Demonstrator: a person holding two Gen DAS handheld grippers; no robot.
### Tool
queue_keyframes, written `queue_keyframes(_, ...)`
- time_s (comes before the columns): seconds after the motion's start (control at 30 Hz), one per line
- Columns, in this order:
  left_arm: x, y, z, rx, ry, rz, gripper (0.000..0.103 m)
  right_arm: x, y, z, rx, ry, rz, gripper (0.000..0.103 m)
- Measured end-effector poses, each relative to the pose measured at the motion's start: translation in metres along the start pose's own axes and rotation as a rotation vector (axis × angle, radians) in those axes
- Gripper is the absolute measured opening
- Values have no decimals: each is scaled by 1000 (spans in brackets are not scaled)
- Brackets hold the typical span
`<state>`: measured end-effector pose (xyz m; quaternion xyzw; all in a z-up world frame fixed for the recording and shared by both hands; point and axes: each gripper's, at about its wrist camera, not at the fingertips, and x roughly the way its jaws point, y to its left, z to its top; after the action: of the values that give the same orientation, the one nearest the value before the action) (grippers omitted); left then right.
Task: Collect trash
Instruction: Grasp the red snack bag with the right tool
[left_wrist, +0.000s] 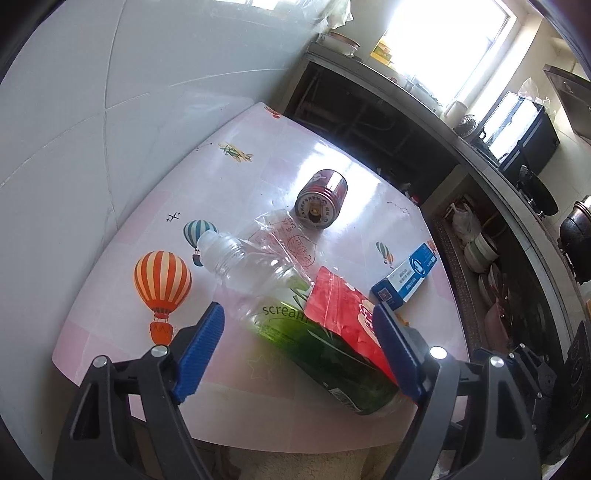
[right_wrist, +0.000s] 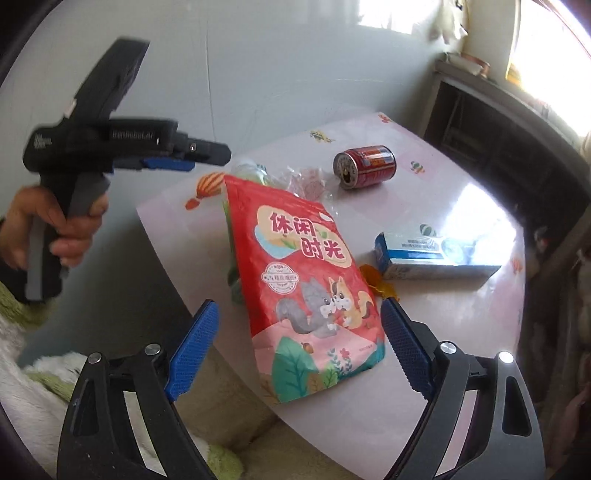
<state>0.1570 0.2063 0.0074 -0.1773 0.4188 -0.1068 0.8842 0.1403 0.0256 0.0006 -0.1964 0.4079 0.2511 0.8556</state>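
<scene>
Both claws stood spread, pinching nothing: the left claw (left_wrist: 299, 325) straddled the green-labelled bottle (left_wrist: 295, 314), the right claw (right_wrist: 299, 325) the red snack bag (right_wrist: 306, 280), near the worktop's (right_wrist: 424, 369) front edge

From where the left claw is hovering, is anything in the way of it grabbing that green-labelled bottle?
Partly. The red snack bag lies over the bottle along its right side, near the left gripper's right finger. The clear neck end is uncovered; a crumpled clear wrapper lies beside it.
</scene>
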Motion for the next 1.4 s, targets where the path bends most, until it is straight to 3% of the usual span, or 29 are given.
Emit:
queue_keyframes(0.27,-1,-7,-4,28,4,5,78,23,29,-20,-224,65,-231,65)
queue_keyframes(0.37,-1,-8,-3,28,2,5,78,30,33,-25,-264,81,-306,50)
queue_keyframes(0.43,-1,-8,-3,28,4,5,78,32,34,-27,-271,91,-335,30)
queue_keyframes(0.63,-7,-11,2,22,-13,-15,78,14,24,-24,-208,32,-342,10)
queue_keyframes(0.8,-9,-18,9,33,-32,-27,78,-11,6,-16,-88,-34,-308,1)
queue_keyframes(0.93,-8,-24,12,40,-37,-44,78,-34,-15,-14,29,-83,-262,1)
queue_keyframes(1.23,2,-46,17,128,-39,-64,78,-88,-79,-35,306,-157,-282,1)
queue_keyframes(1.4,43,-55,44,218,83,-10,78,-96,-112,-57,446,-132,-322,1)
